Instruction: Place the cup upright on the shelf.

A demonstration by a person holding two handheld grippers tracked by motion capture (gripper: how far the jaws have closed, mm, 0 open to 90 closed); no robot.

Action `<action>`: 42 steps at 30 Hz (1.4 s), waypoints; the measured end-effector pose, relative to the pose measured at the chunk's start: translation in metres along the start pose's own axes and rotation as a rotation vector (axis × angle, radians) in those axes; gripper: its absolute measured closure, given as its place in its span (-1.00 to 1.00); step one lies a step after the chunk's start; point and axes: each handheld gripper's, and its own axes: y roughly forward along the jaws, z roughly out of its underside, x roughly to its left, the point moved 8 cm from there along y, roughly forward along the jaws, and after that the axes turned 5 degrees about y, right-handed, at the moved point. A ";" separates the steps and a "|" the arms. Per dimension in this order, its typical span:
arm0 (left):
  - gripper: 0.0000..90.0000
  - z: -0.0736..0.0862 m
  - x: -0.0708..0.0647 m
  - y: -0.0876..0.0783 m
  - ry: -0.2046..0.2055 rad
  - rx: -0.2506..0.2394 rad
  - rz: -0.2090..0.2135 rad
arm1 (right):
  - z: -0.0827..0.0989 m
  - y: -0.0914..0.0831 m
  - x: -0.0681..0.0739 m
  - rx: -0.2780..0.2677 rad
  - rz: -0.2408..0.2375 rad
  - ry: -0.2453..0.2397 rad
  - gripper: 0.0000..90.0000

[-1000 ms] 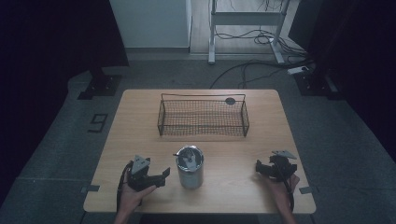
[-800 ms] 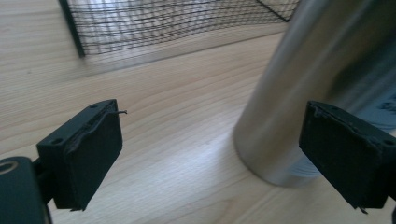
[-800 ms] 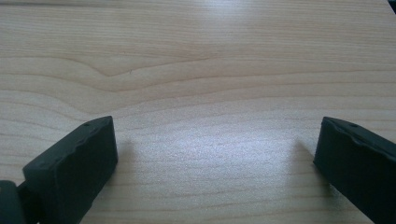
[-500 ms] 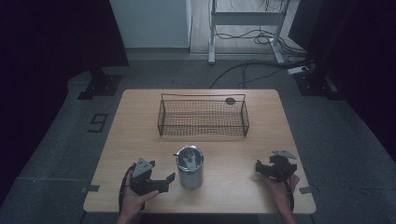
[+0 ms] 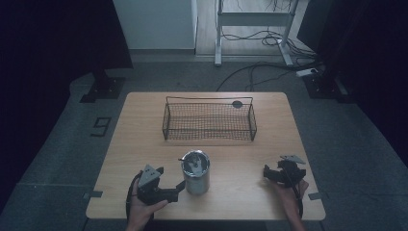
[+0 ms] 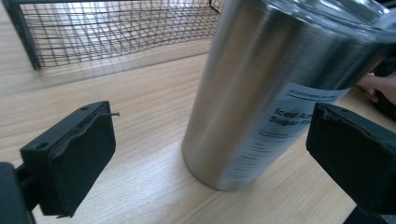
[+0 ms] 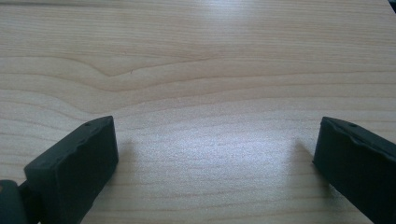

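A tall steel tumbler (image 5: 195,172) with a clear lid and a white label stands upright near the table's front edge. My left gripper (image 5: 174,191) sits just to its left, held low over the wood. In the left gripper view the tumbler (image 6: 261,93) rises close ahead of the left gripper (image 6: 212,126). Its jaws have just been opening, and both pads (image 6: 70,158) stand apart from the steel wall. My right gripper (image 5: 269,174) rests at the front right, and in the right gripper view the right gripper (image 7: 217,140) is open over bare wood.
A black wire basket (image 5: 209,120) lies across the back middle of the wooden table (image 5: 144,139), with a small dark disc (image 5: 237,104) behind its right end. The person's other hand (image 6: 378,86) shows past the tumbler in the left gripper view.
The left gripper has eased back a little from the tumbler toward the near edge, and its jaws stand wider. The tumbler and the right gripper have stayed put.
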 end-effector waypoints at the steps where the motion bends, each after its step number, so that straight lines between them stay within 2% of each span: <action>1: -0.97 0.000 0.000 0.000 0.000 0.000 0.000 | 0.000 0.000 0.000 0.000 0.000 0.000 -1.00; 9: -0.98 -0.003 -0.013 0.006 0.000 0.008 -0.005 | 0.000 0.000 0.000 -0.001 0.000 -0.002 -1.00; 18: -1.00 -0.016 -0.031 0.012 0.028 0.001 0.038 | 0.000 0.000 0.000 0.000 0.000 -0.002 -1.00; 28: -1.00 -0.019 -0.034 0.025 0.019 0.013 0.036 | 0.000 0.000 0.000 0.000 0.000 -0.003 -1.00; 32: -1.00 -0.024 -0.035 0.032 0.028 0.014 0.041 | 0.000 0.000 0.000 0.000 0.000 -0.003 -1.00; 42: -1.00 -0.029 -0.038 0.051 0.051 0.041 0.022 | 0.000 0.000 0.000 0.000 0.002 -0.001 -1.00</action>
